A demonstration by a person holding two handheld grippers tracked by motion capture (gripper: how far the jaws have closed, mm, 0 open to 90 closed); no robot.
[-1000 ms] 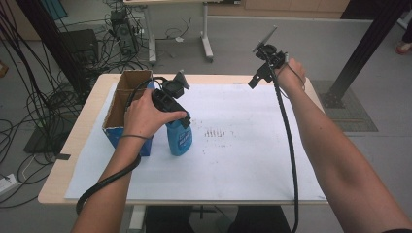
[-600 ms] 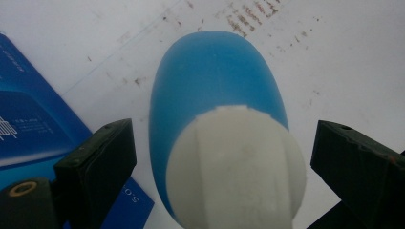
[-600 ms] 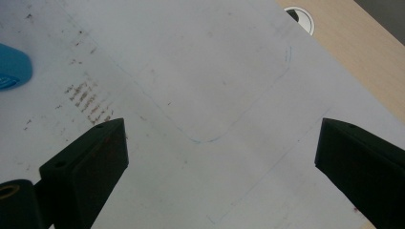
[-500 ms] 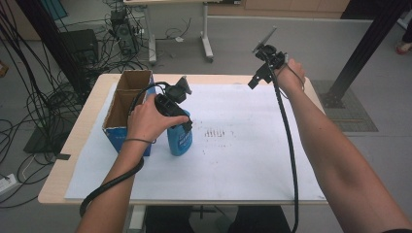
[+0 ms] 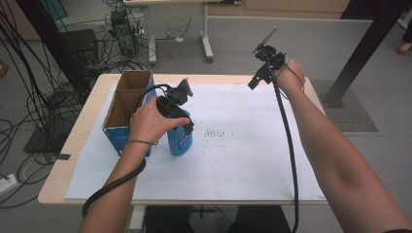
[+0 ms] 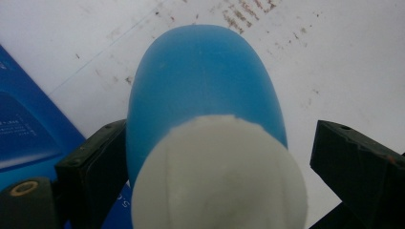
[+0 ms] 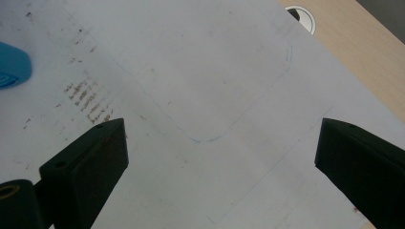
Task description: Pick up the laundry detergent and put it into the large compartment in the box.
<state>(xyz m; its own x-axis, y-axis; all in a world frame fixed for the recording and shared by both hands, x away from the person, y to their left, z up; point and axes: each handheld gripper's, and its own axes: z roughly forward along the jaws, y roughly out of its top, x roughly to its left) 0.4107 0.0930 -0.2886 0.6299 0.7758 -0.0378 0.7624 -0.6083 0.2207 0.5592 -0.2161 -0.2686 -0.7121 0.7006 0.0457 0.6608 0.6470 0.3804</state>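
Right now the left gripper [image 5: 180, 112] sits over the top of the bottle [image 5: 180, 138], which stands upright on the paper [image 5: 243, 155] just beside the box [image 5: 127, 109], at the left of the surface [image 5: 77, 145]. In the left gripper view the bottle [image 6: 205, 100] and its white cap [image 6: 219, 176] fill the gap between the jaws. Left jaw is touching the bottle's side or very nearly so; right jaw stands clearly off it, with paper [image 6: 334, 71] visible between. So jaws are spread, not clamped on the bottle. Hard to say from the high view alone, since the hand [image 5: 148, 121] covers most of the gripper.

Box is open-topped cardboard with a blue printed side; its blue face [image 6: 28, 129] shows at the left edge of the left gripper view, close to the bottle.

The right gripper [image 5: 266, 60] is held up over the far right corner of the surface, well apart from the bottle. Its jaws are wide open with nothing between them. The right gripper view looks down on bare paper [image 7: 200, 86] with a faint pen outline, a patch of brown smudges [image 7: 86, 100], a sliver of the bottle [image 7: 12, 64] at the left edge, and the wooden surface [image 7: 353, 47] with a cable hole [image 7: 302, 15] at top right.

Same smudges [image 5: 216, 133] show in the high view, just right of the bottle. Cables trail from both grippers back along the forearms.
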